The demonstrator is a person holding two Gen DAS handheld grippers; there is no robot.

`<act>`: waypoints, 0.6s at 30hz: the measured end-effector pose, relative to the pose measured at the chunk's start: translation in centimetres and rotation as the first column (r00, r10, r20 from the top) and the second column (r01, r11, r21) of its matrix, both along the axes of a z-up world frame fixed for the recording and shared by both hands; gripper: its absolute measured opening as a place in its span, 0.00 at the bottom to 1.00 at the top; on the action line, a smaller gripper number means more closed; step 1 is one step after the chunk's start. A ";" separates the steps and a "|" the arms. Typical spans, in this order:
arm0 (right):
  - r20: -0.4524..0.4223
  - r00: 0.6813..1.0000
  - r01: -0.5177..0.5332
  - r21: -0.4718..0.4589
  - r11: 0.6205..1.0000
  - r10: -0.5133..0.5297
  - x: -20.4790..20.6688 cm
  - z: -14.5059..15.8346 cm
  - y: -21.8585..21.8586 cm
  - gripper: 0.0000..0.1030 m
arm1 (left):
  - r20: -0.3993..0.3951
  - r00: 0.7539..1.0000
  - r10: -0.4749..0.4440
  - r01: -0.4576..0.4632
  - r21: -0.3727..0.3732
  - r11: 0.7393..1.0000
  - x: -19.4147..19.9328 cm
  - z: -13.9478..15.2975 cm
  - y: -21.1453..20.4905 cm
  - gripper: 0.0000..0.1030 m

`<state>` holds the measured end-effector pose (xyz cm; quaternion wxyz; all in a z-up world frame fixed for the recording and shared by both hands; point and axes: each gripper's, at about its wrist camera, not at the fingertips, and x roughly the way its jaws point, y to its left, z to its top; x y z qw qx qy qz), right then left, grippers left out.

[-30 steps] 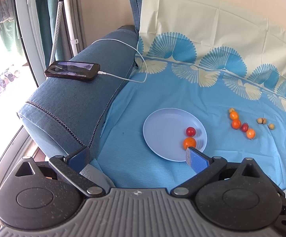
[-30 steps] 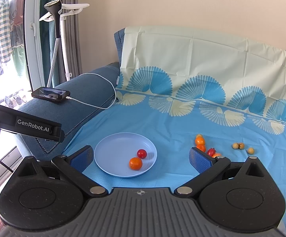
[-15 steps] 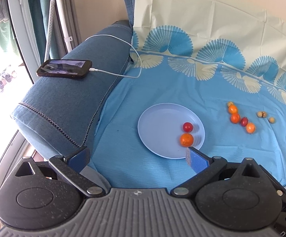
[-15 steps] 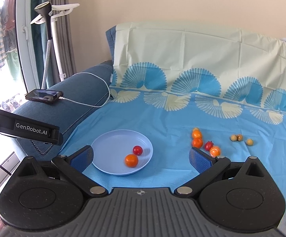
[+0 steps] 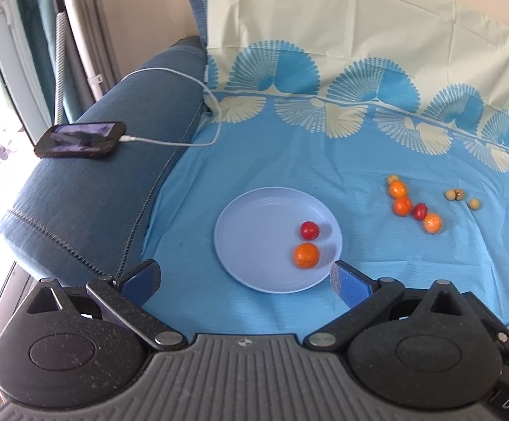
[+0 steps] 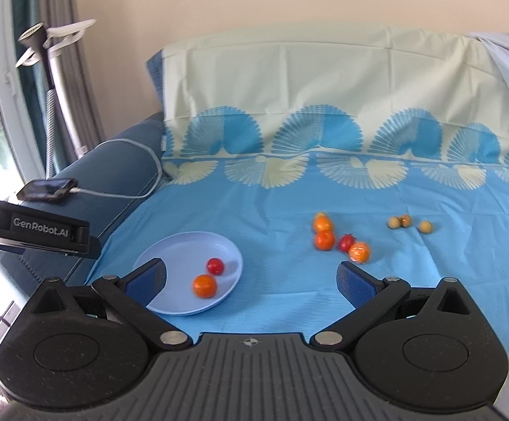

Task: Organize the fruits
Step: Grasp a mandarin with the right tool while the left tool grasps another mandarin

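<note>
A light blue plate [image 5: 254, 231] [image 6: 170, 256] lies on the blue sheet and holds a red tomato [image 5: 309, 230] [image 6: 215, 266] and an orange fruit [image 5: 306, 255] [image 6: 205, 286]. To its right lie three orange fruits [image 5: 402, 205] [image 6: 324, 239], a red tomato [image 5: 420, 211] [image 6: 345, 242] and three small tan fruits [image 5: 458, 198] [image 6: 405, 224]. My left gripper [image 5: 244, 282] is open and empty, just before the plate. My right gripper [image 6: 251, 280] is open and empty, between plate and loose fruit.
A phone [image 5: 79, 139] on a white cable [image 5: 184, 140] rests on the dark blue sofa arm [image 5: 89, 193] at the left. A cream and blue cloth covers the backrest [image 6: 324, 87]. The left gripper's body [image 6: 37, 228] shows at the left of the right wrist view.
Both grippers have swung to the right, so the plate and fruit sit further left in the right wrist view. Both stay open. No fruit has moved.
</note>
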<state>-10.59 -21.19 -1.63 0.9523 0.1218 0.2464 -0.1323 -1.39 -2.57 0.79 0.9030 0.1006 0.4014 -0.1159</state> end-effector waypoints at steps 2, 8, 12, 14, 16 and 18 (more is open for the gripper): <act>0.000 1.000 0.028 0.007 1.000 -0.028 -0.2 -0.1 -1.0 0.99 | 0.002 1.000 -0.015 0.015 -0.003 1.000 0.2 0.1 -1.0 1.00; -0.001 0.989 0.147 0.016 0.989 -0.147 -1.0 -1.2 -4.8 0.99 | -0.016 0.997 -0.073 0.074 0.024 0.997 1.2 -0.4 -5.0 1.00; -0.035 0.969 0.245 0.029 0.969 -0.244 -1.3 -2.9 -8.1 0.99 | -0.057 0.992 -0.115 0.117 0.032 0.993 2.4 -1.5 -8.3 1.00; -0.048 0.958 0.284 0.033 0.958 -0.282 -1.2 -3.8 -9.7 0.99 | -0.074 0.988 -0.134 0.137 0.032 0.990 3.2 -2.1 -10.1 1.00; -0.062 0.948 0.313 0.033 0.949 -0.311 -0.9 -4.9 -11.3 0.99 | -0.090 0.985 -0.149 0.153 0.036 0.988 4.2 -2.8 -12.2 1.00; -0.080 0.942 0.328 0.034 0.944 -0.325 -0.2 -6.1 -13.0 0.99 | -0.106 0.980 -0.171 0.176 0.036 0.984 5.4 -3.7 -14.4 1.00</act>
